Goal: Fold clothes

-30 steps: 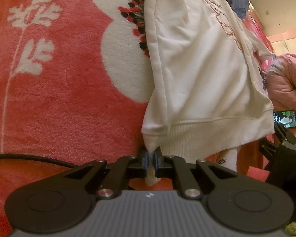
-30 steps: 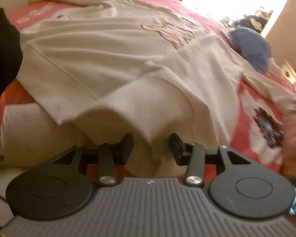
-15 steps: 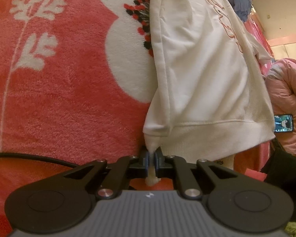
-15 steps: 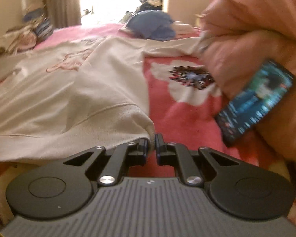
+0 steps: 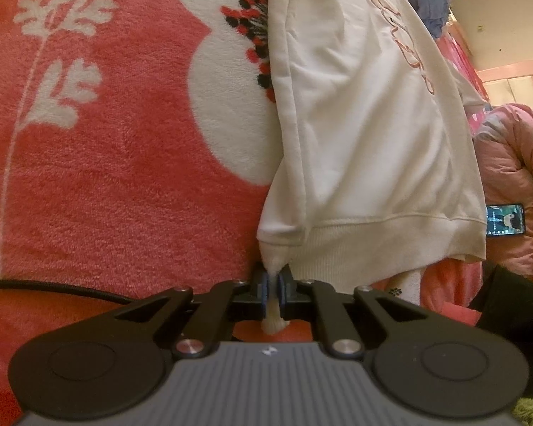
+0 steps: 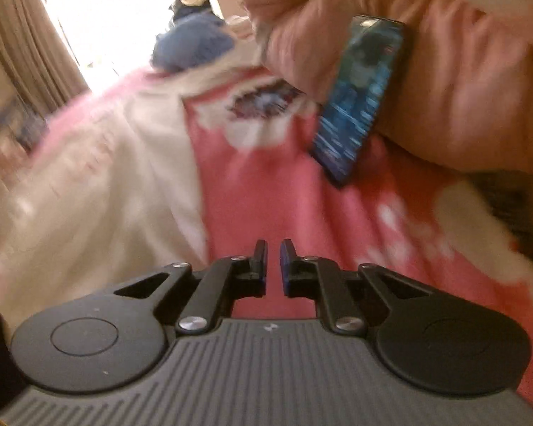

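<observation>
A coral bed blanket (image 5: 124, 184) with white flowers carries the cream sweatshirt (image 5: 366, 135). My left claw (image 5: 274, 296) pinches its hem corner; my right claw (image 6: 273, 266), jaws just closing, is nearly together on nothing, beside a phone (image 6: 359, 96).

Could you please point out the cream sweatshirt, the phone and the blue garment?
cream sweatshirt (image 5: 366, 135): left wrist view, on its front panel.
phone (image 6: 359, 103): right wrist view, on its lit screen.
blue garment (image 6: 192, 44): right wrist view, on its middle.
</observation>
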`<state>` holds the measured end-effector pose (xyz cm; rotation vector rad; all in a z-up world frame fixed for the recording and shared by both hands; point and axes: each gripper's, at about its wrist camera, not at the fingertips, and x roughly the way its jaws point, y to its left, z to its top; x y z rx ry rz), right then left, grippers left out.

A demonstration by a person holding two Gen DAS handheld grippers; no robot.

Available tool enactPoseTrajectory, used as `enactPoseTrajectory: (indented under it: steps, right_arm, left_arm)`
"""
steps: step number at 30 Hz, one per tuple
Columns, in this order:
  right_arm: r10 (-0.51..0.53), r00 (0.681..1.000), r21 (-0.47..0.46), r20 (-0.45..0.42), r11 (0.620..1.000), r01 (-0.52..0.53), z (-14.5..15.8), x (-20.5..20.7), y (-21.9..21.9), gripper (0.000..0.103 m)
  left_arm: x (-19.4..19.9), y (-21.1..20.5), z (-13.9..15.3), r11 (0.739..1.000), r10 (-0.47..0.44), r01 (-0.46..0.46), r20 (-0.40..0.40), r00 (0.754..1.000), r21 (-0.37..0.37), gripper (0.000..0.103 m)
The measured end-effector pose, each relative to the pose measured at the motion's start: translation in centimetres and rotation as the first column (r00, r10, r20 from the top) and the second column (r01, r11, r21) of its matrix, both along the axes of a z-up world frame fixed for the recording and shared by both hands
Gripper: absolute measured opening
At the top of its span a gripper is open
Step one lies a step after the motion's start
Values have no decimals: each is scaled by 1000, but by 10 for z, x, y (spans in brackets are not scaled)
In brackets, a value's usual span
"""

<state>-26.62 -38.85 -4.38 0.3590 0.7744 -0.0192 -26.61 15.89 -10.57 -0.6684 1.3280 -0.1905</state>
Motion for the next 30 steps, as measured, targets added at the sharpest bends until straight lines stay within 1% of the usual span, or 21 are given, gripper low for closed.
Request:
enactPoseTrajectory:
  steps: [2, 3, 6, 8, 9, 12, 14, 16, 17, 20, 21, 22, 24, 25, 26, 27, 30]
  right_arm:
    - [11, 1000, 108, -15, 994, -9, -2, 27, -6, 29]
    - [17, 1000, 160, -27, 987, -12, -4, 42, -7, 29]
    - [57, 998, 204, -6, 978, -54, -9, 73, 4, 29]
    - [142, 990, 161, 10, 977, -142, -11, 81, 22, 29]
    - [191, 982, 114, -9, 975, -189, -14, 83, 32, 29]
    - [241, 956, 29, -169, 970, -239, -36, 91, 43, 29]
    - [232, 960, 83, -157, 972, -221, -40, 83, 35, 31]
    - [217, 959, 164, -184, 968, -188, -39, 78, 27, 31]
    - [218, 956, 189, -195, 965, -182, -38, 81, 25, 31]
    - [238, 943, 235, -232, 955, -183, -38, 82, 23, 31]
    - [252, 936, 253, -246, 949, -189, -38, 81, 25, 31]
    - [262, 930, 256, -258, 947, -196, -39, 83, 26, 31]
    - [275, 923, 231, -268, 949, -215, -38, 86, 32, 10]
    - [276, 923, 238, -268, 948, -214, -36, 88, 34, 3]
    - [265, 928, 230, -262, 951, -206, -31, 88, 34, 3]
    - [251, 937, 204, -242, 958, -204, -20, 86, 30, 2]
    - [215, 964, 206, -157, 962, -181, 15, 84, 16, 2]
  left_arm:
    - [-1, 0, 0, 1000, 3, -3, 2, 1000, 0, 9]
    - [-2, 1, 1, 1000, 5, -5, 3, 1000, 1, 9]
    - [-6, 3, 3, 1000, 5, -5, 5, 1000, 7, 9]
    - [-6, 3, 3, 1000, 2, -2, 6, 1000, 10, 9]
    - [-6, 4, 3, 1000, 3, -3, 5, 1000, 8, 9]
    - [-6, 6, 3, 1000, 3, -3, -4, 1000, 0, 9]
    - [-4, 5, 3, 1000, 0, 0, -9, 1000, -7, 9]
    - [-4, 8, 2, 1000, 6, -7, -13, 1000, -18, 10]
    - [-5, 8, 1, 1000, 13, -14, -16, 1000, -23, 10]
    - [-7, 7, -2, 999, 36, -36, -23, 999, -33, 9]
    - [-8, 6, -3, 999, 38, -39, -20, 999, -29, 7]
    - [-9, 5, -1, 999, 38, -39, -15, 999, -21, 7]
    - [-11, 0, 4, 999, 36, -36, -3, 999, 0, 5]
    - [-14, 0, 9, 999, 36, -36, 6, 999, 0, 5]
    - [-17, 1, 16, 999, 38, -38, 17, 999, -7, 5]
    - [-21, 4, 26, 999, 45, -44, 34, 998, -25, 5]
    - [-36, 17, 59, 994, 71, -64, 89, 993, -87, 5]
